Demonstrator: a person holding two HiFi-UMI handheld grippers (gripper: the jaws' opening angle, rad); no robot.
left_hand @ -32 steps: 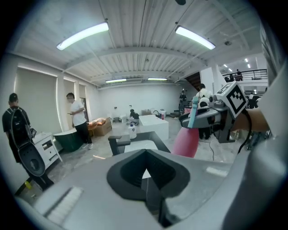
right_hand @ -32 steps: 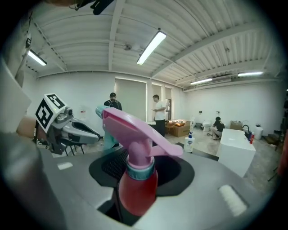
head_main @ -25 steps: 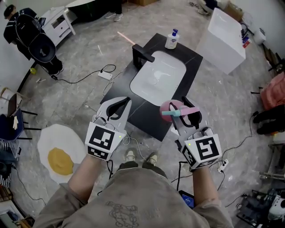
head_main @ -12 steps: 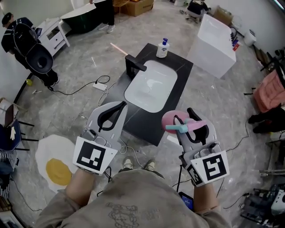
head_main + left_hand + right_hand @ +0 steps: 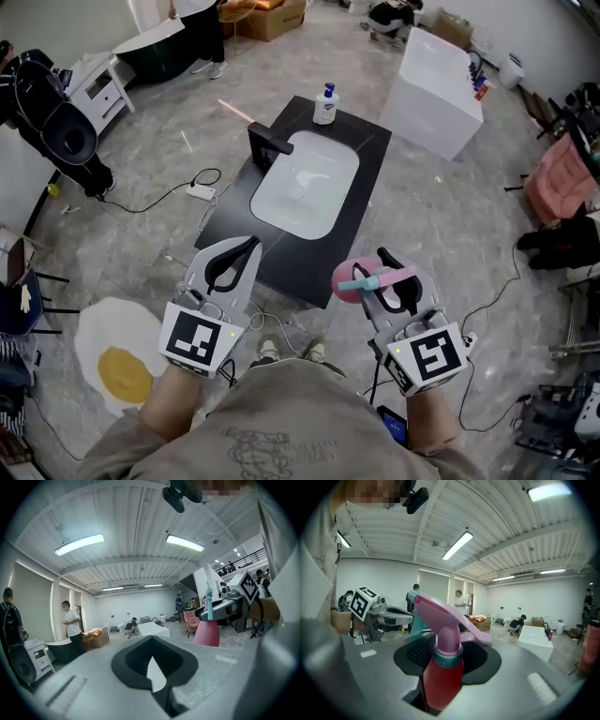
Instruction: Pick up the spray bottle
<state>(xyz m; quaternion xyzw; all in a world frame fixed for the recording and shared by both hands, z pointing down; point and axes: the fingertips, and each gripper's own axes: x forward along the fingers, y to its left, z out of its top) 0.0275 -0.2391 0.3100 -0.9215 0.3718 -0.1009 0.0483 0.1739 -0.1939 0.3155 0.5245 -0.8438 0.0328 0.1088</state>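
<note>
Evidently the pickup was done: the spray bottle (image 5: 349, 281) was held aloft, pinched in the right gripper (image 5: 382, 270). The left gripper (image 5: 246, 246) was pressed together, empty.

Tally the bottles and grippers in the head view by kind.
Spray bottles: 1, the pink spray bottle clamped in the right gripper.
Pump bottles: 1, the pump bottle on the black counter.
Grippers: 2, the right gripper and the left gripper, shut and empty.
Total: 4.

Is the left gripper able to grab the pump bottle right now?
Probably not: the left gripper is shut, by the near edge of the counter, while the pump bottle stands at its far end.
</note>
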